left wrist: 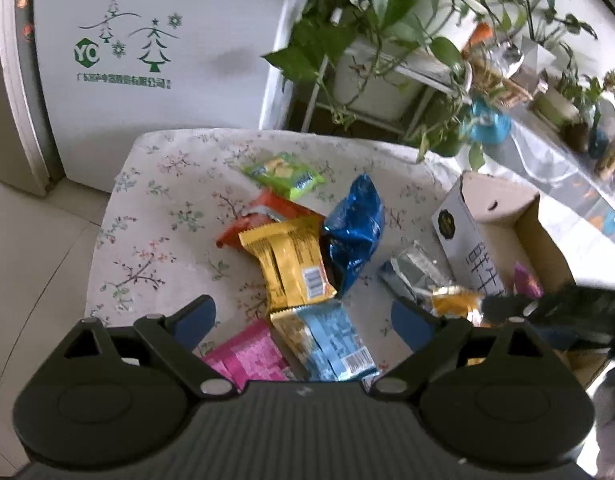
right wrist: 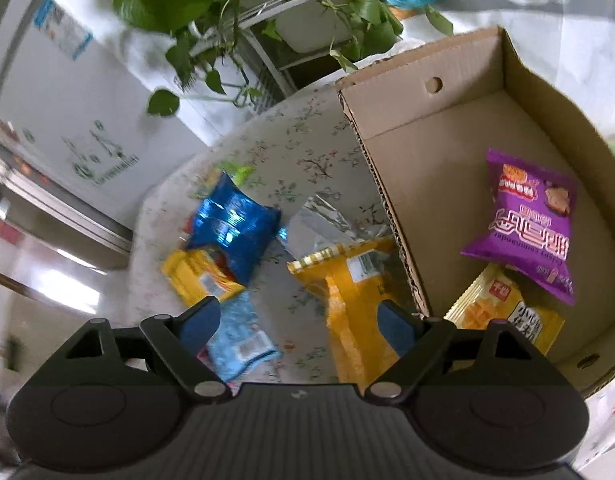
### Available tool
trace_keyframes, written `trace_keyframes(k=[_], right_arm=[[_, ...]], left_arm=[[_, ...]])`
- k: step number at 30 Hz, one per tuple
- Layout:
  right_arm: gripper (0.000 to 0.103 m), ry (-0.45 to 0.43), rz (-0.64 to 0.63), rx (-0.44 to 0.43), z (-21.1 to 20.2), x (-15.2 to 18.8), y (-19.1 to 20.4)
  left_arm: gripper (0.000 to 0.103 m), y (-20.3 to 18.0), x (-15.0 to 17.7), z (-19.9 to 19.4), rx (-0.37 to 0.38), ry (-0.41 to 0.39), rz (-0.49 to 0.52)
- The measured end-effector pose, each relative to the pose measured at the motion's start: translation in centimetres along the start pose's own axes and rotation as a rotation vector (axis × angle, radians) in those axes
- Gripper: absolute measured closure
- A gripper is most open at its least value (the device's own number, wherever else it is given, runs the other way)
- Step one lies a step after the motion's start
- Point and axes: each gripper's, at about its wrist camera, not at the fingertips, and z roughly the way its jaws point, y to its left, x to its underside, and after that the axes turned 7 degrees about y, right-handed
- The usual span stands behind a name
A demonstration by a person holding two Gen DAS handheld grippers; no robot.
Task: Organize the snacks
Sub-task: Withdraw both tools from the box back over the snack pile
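Snack packets lie on a floral table: green, red, yellow, dark blue, light blue, pink, silver. My left gripper is open above the yellow and light blue packets, holding nothing. My right gripper is open above the table next to a yellow packet lying against the cardboard box. The box holds a purple packet and a yellow packet. The dark blue packet lies further off.
A white fridge stands behind the table. Potted plants on a white rack stand at the back right. The box sits on the table's right side. The right gripper shows dark at the left wrist view's right edge.
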Motion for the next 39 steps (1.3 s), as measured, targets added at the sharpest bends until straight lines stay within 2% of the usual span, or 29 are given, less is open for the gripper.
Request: trace_keyframes(k=[8,15,17,19,20,24,26,29,32,39], right_arm=[[0.013,-0.012,-0.095,0.225,3.3,1.0,2.6],[0.012,0.007,-0.118,0.324,5.8,0.8,3.4],[0.012,0.016,-0.124,0.334,6.5,0.8,3.8],[0.013,0.026,-0.127,0.309,6.4,0.9,4.0],[0.013,0.033,-0.13,0.283,6.2,0.9,4.2],[0.015,0.094,-0.099,0.076,5.3,0.9,4.0],[0.015,0.08,-0.078,0.051,4.6,0.6,3.6],[0.015,0.055,-0.074,0.127,4.5,0.5,3.5],[0.015,0.076,-0.095,0.218,5.6,0.9,3.7],[0.012,0.082,-0.145,0.331,7.3,1.3,4.1]], left_arm=[[0.008,1.5,-0.6,-0.8,-0.05,-0.03,-0.033],[0.008,3.2,-0.7,-1.2,-0.055,-0.026,-0.061],[0.008,3.7,-0.7,-1.4,-0.062,-0.028,-0.066],[0.008,4.3,-0.7,-1.4,-0.068,-0.027,-0.075],[0.008,4.5,-0.7,-1.5,-0.071,-0.026,-0.08],[0.008,5.5,-0.7,-1.7,-0.079,-0.029,-0.092],[0.008,5.8,-0.7,-1.8,-0.077,-0.027,-0.092],[0.008,5.8,-0.6,-1.6,-0.078,-0.016,-0.079],[0.008,5.7,-0.4,-1.3,-0.071,0.007,-0.05],[0.008,4.4,1.4,0.0,-0.071,0.06,0.123]])
